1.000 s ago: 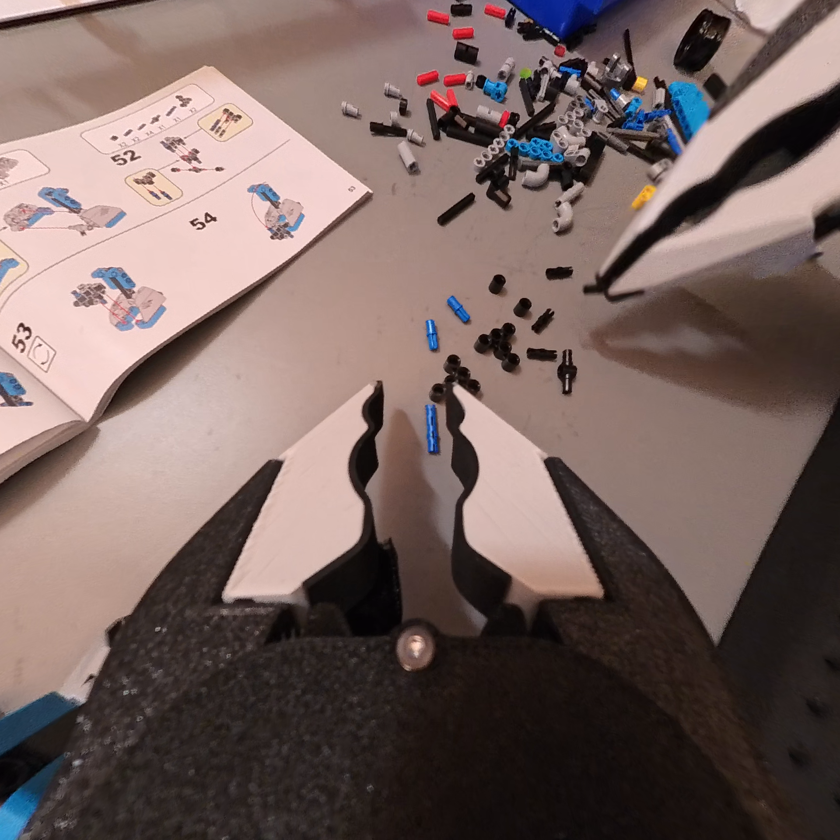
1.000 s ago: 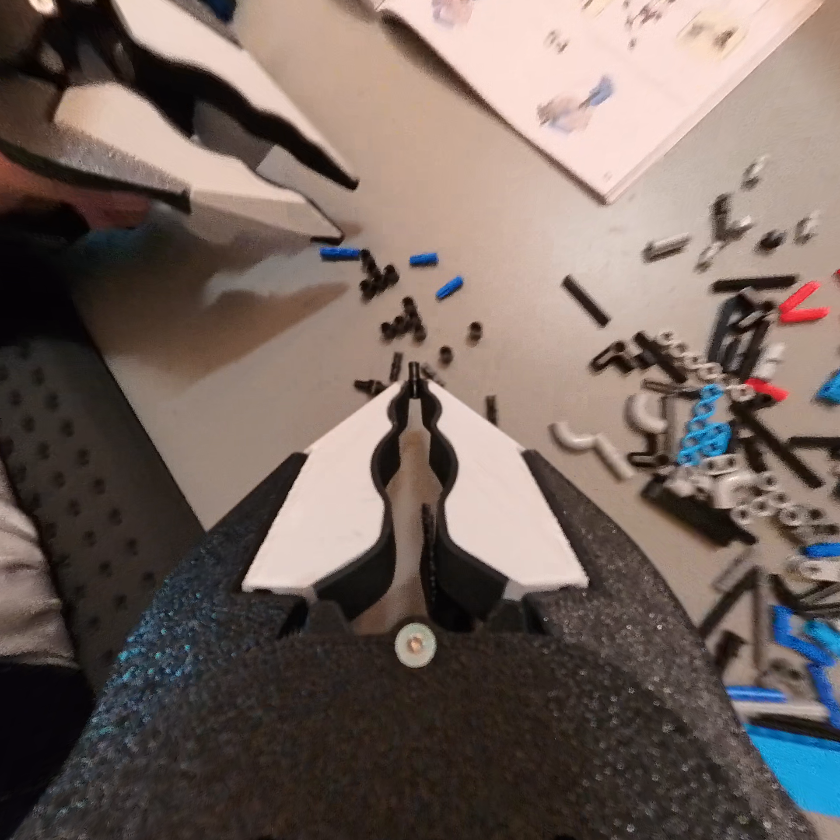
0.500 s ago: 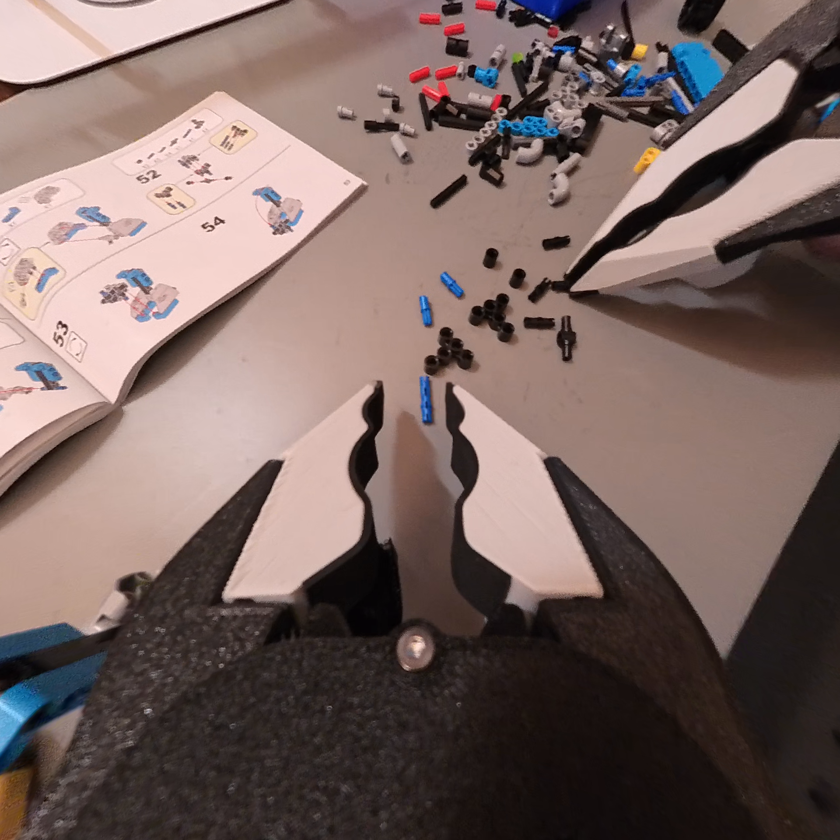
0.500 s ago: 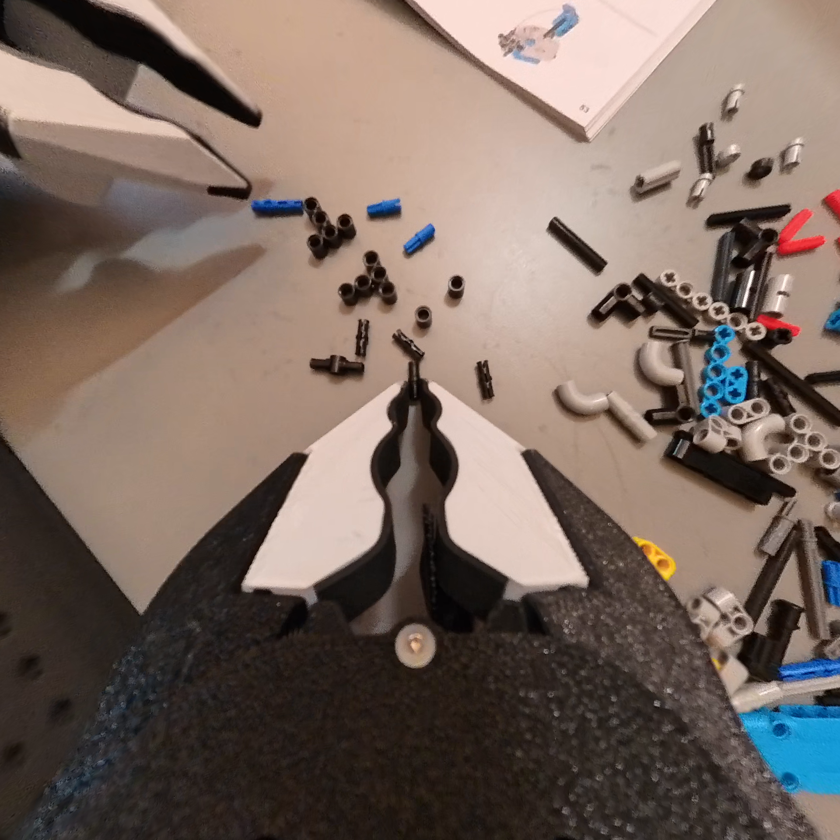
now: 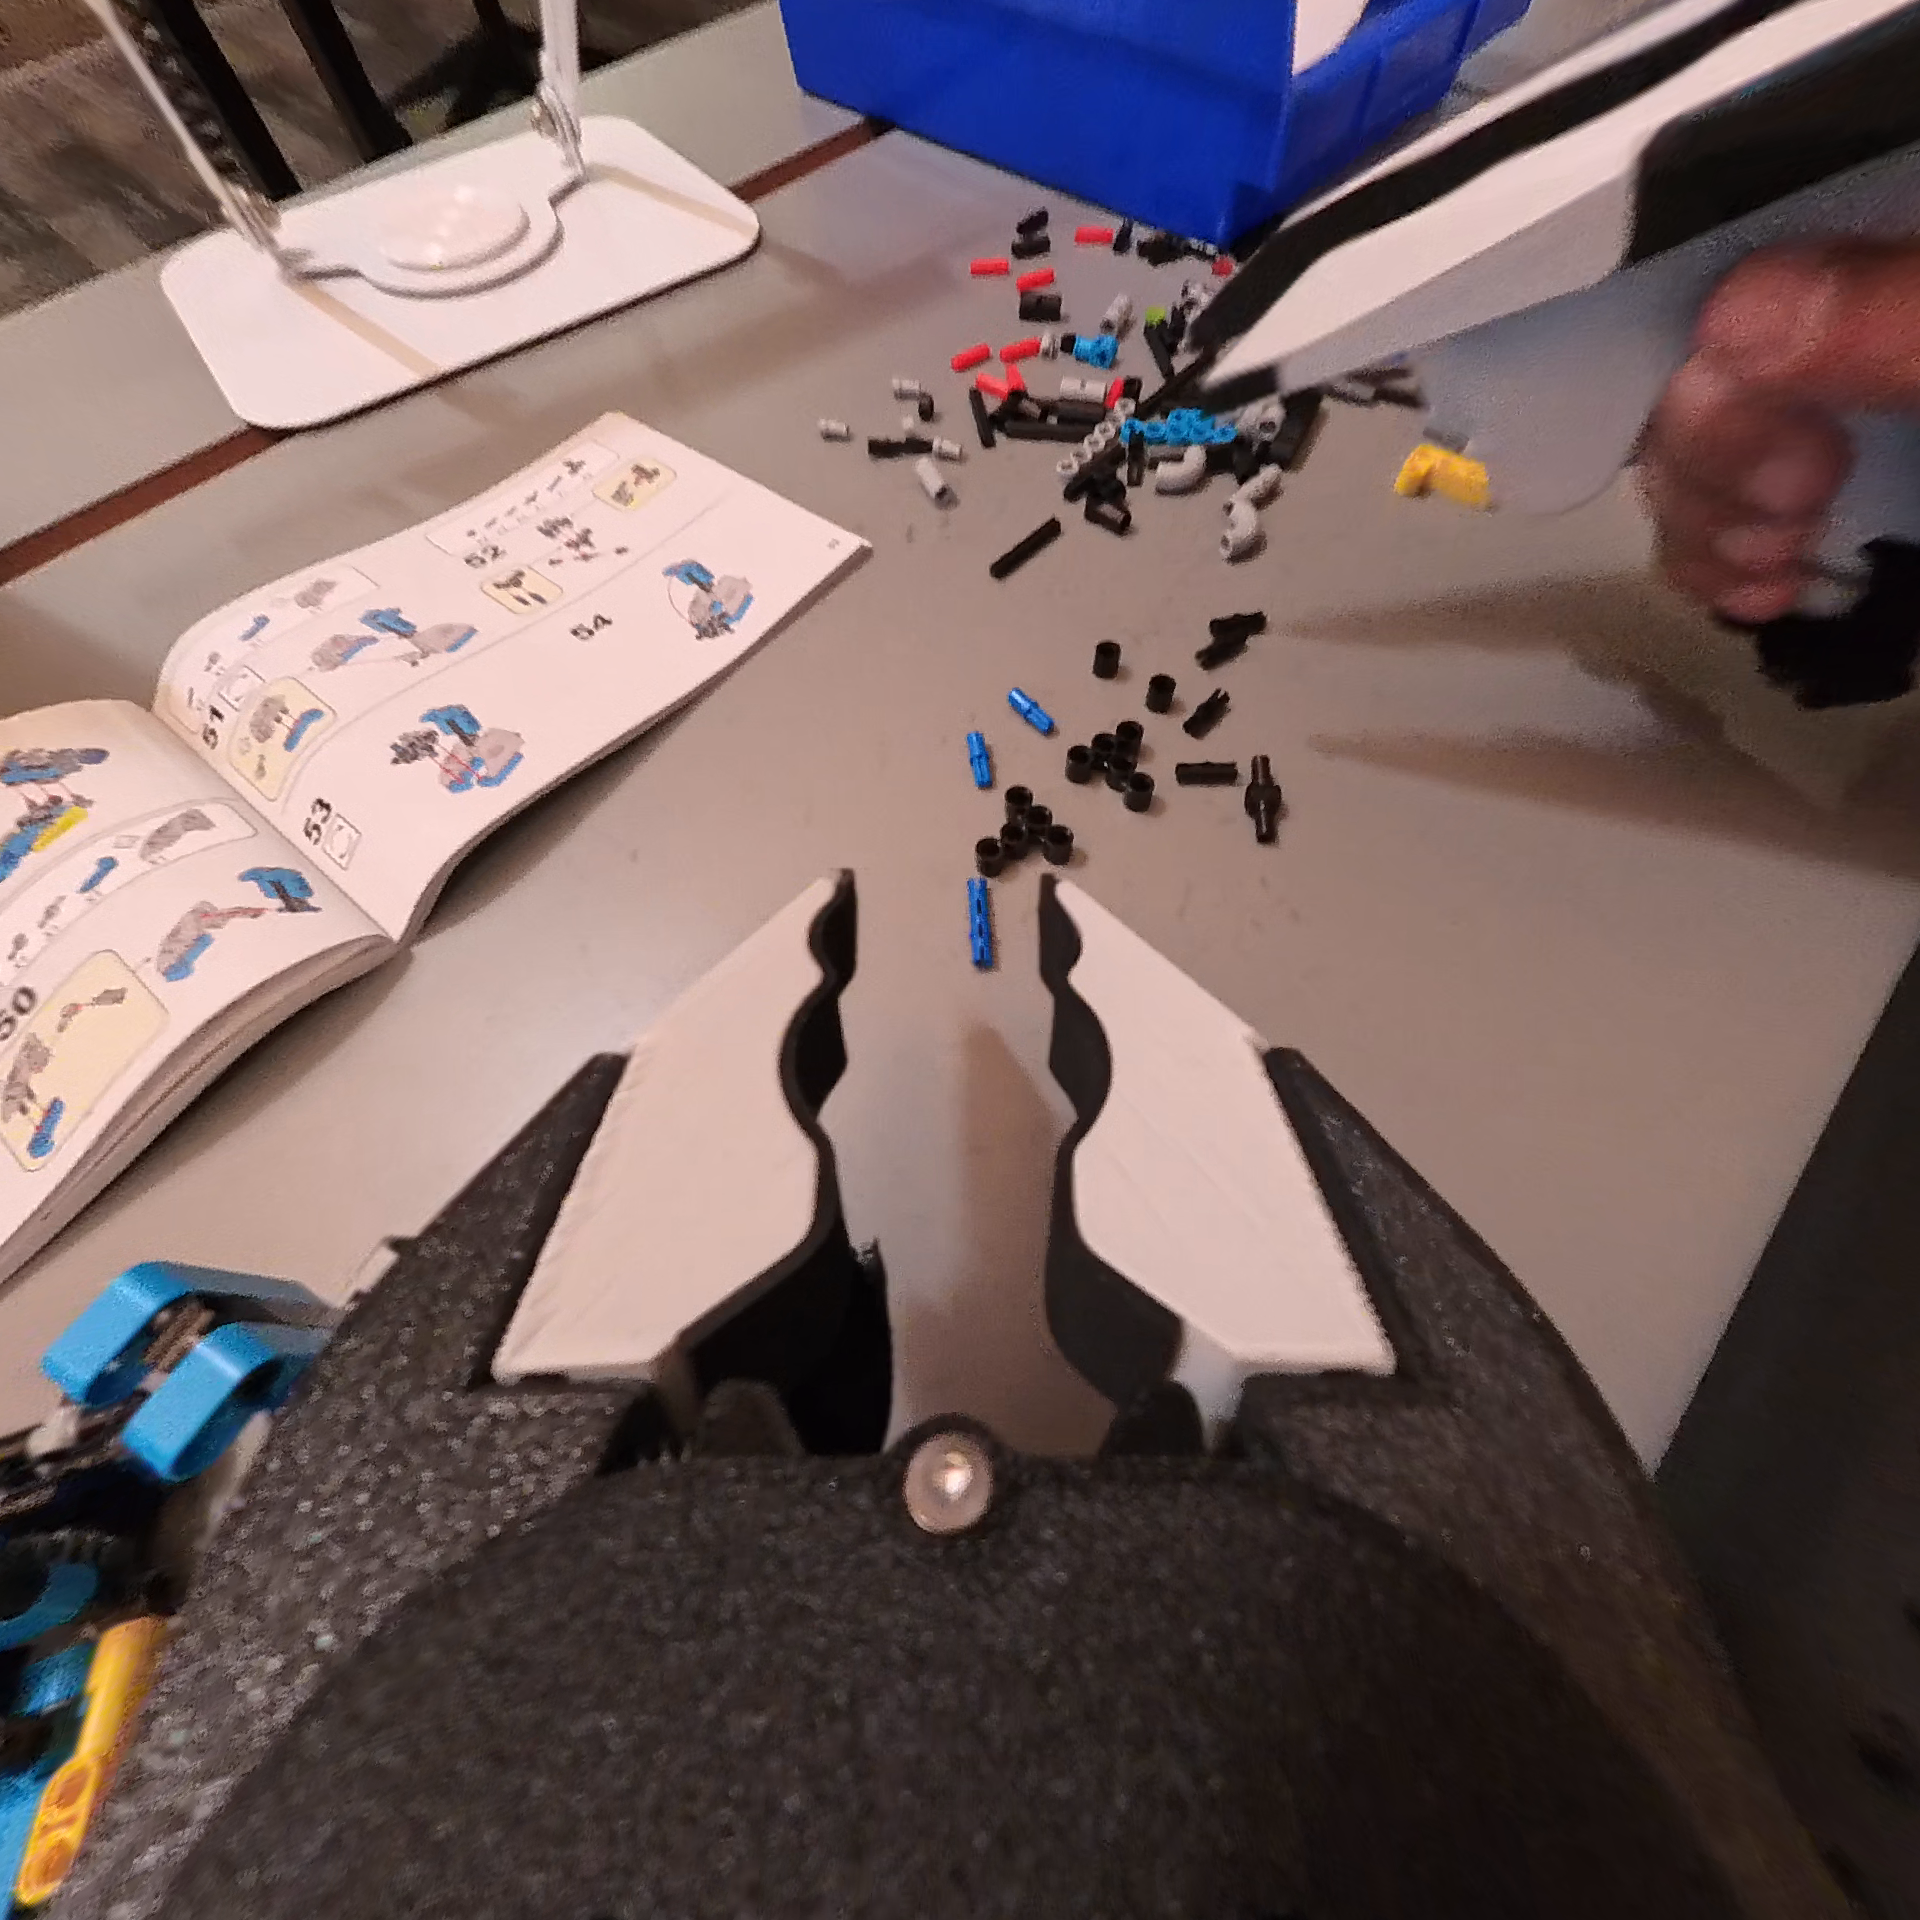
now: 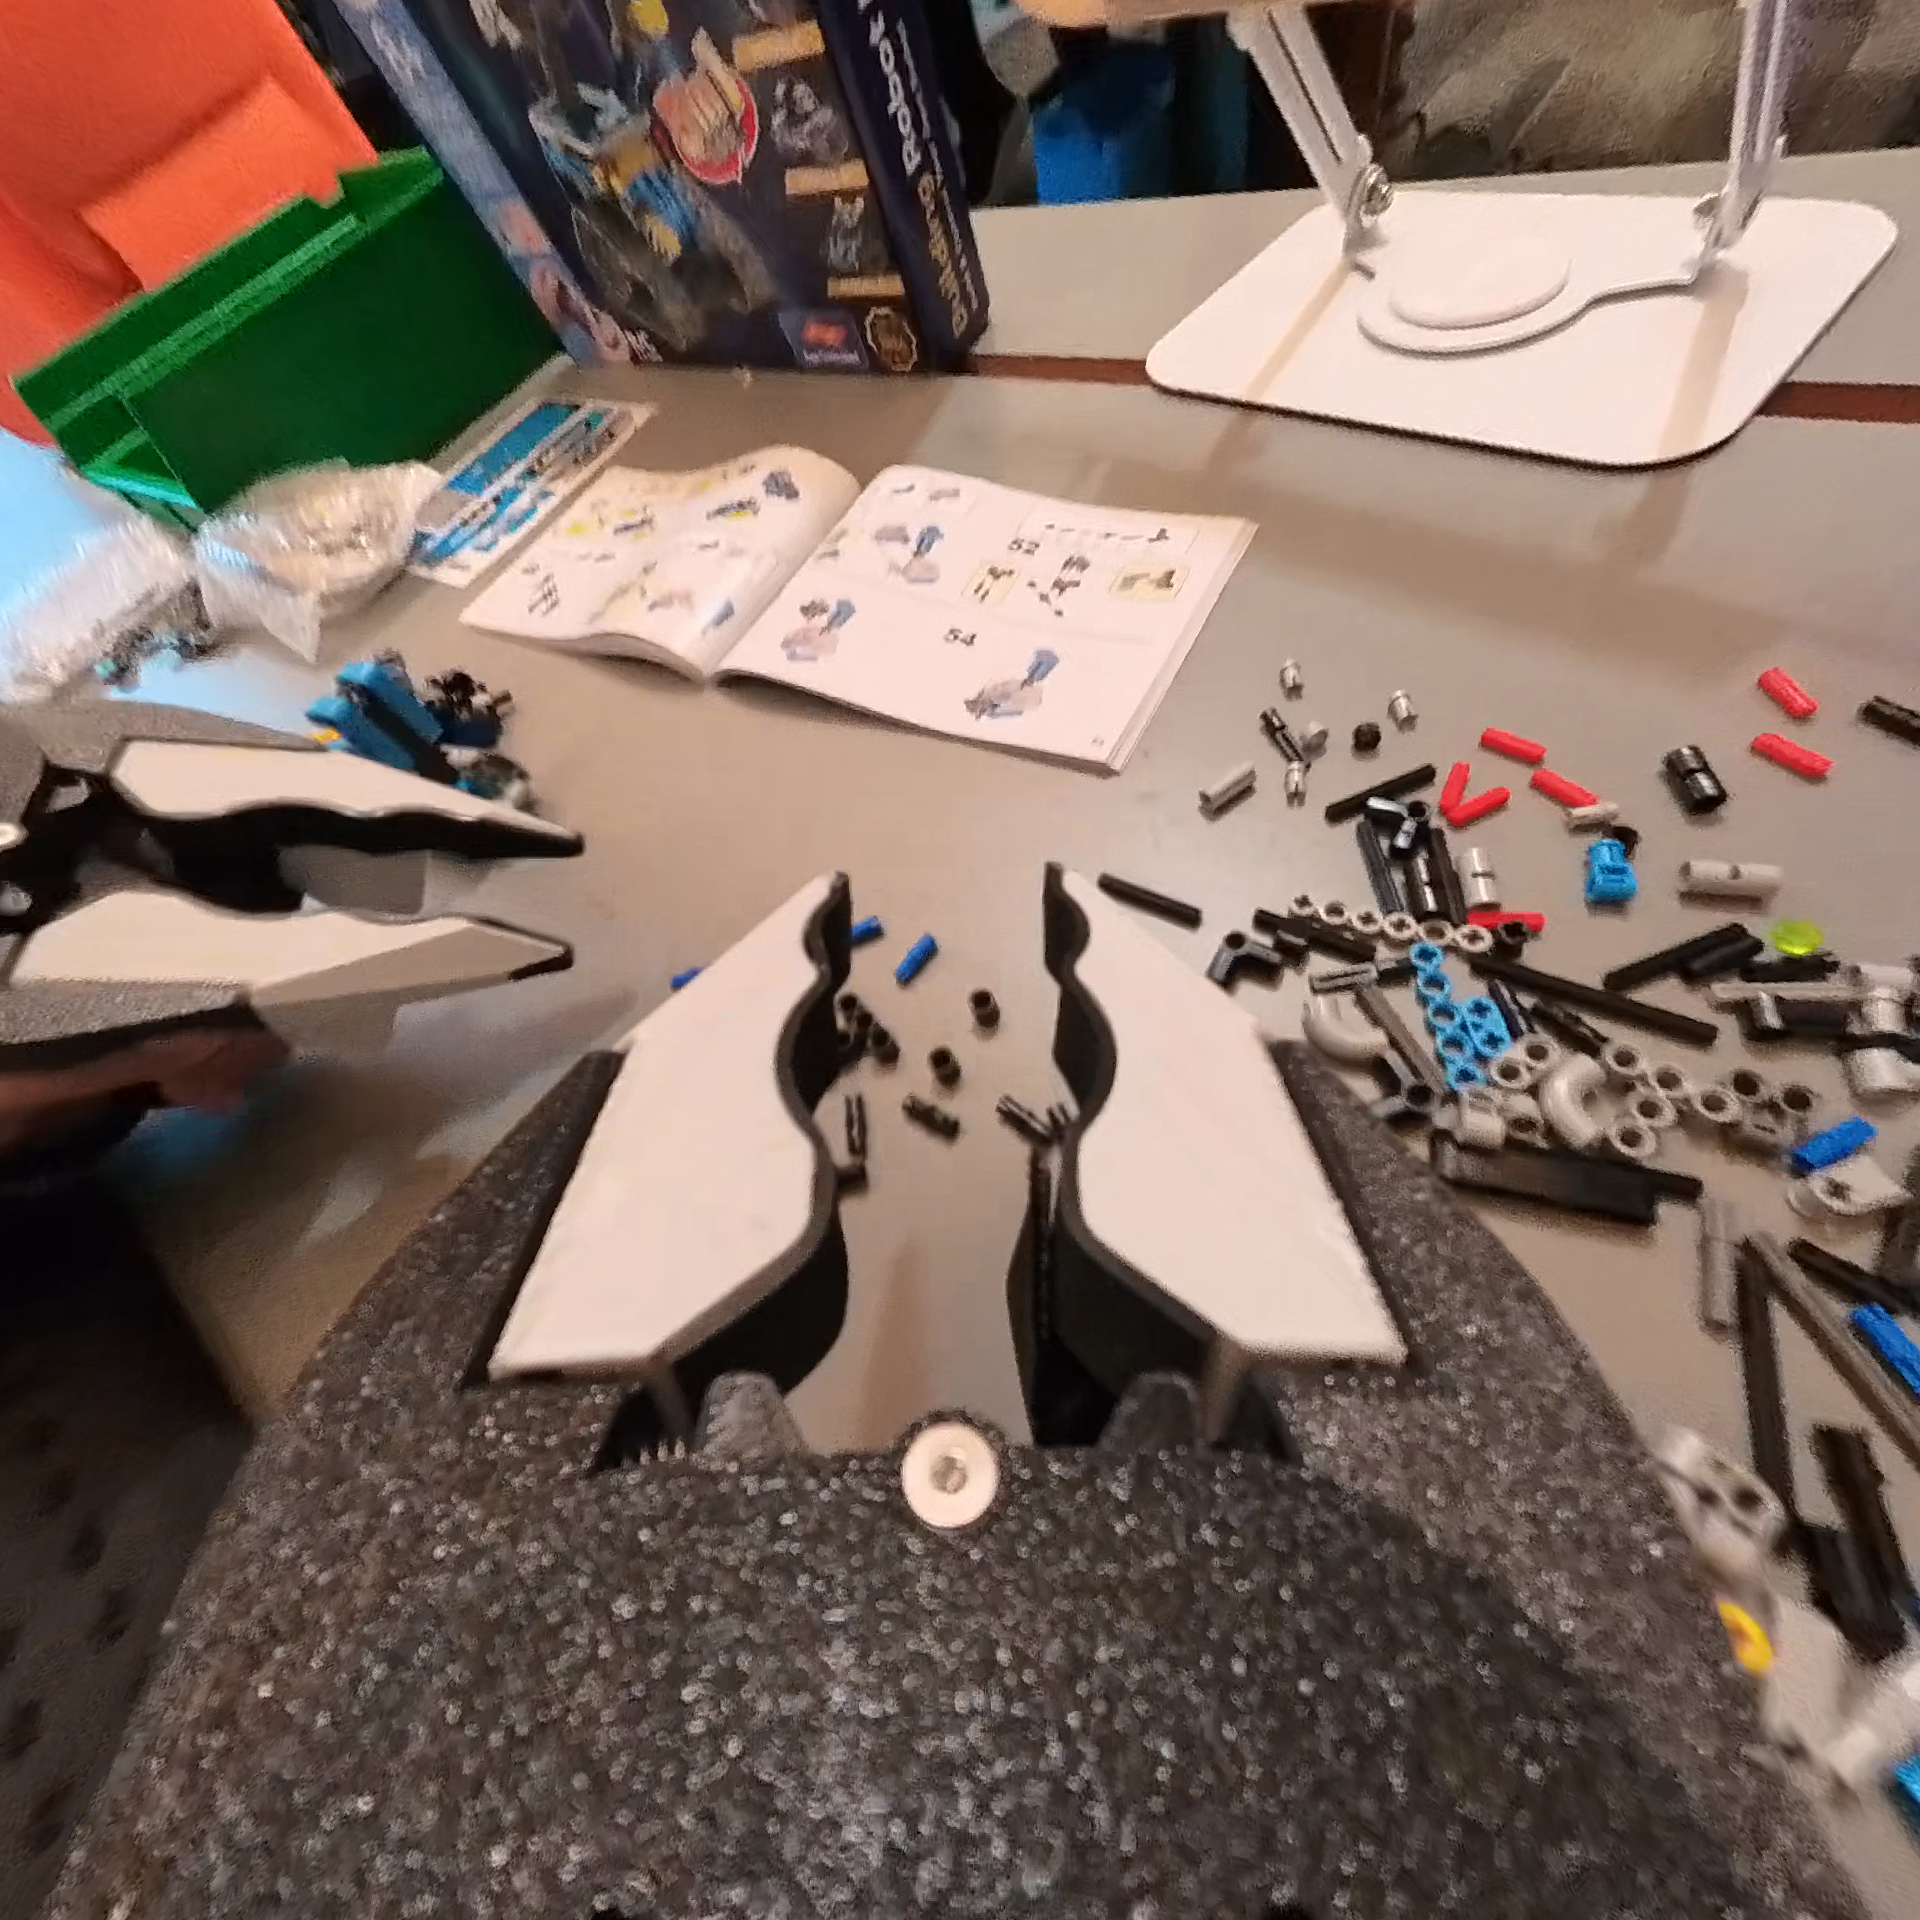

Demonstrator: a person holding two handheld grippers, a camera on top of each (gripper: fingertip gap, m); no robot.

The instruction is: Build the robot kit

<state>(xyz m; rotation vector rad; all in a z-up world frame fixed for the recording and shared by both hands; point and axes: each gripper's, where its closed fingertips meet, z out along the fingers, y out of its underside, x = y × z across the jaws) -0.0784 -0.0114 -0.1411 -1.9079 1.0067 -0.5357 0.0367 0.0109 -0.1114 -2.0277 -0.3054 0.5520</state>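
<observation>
Left tool [image 5: 945, 904] gapes empty over the grey counter [image 5: 1455, 1039], a slim blue plastic pin [image 5: 979, 923] lying between its tips at 12 o'clock. Right tool [image 6: 945, 904] also gapes empty above small black plastic connectors [image 6: 940, 1060].

We see bare grey table [image 5: 1455, 1039] to the right of the left gripper [image 5: 948, 883], whose fingers stand apart, empty. Just ahead between its tips lies 1 blue pin [image 5: 979, 923]; beyond that a scatter of small black connectors [image 5: 1112, 758] blocks the straight path. The open instruction booklet [image 5: 468, 665] closes off the left side. Past the connectors a dense pile of mixed parts [image 6: 1538, 997] fills the far right, with the blue bin [image 5: 1122, 94] behind. The right gripper [image 6: 948, 878], spread wide, hangs over the connectors. A clear strip runs between booklet and connectors.
</observation>
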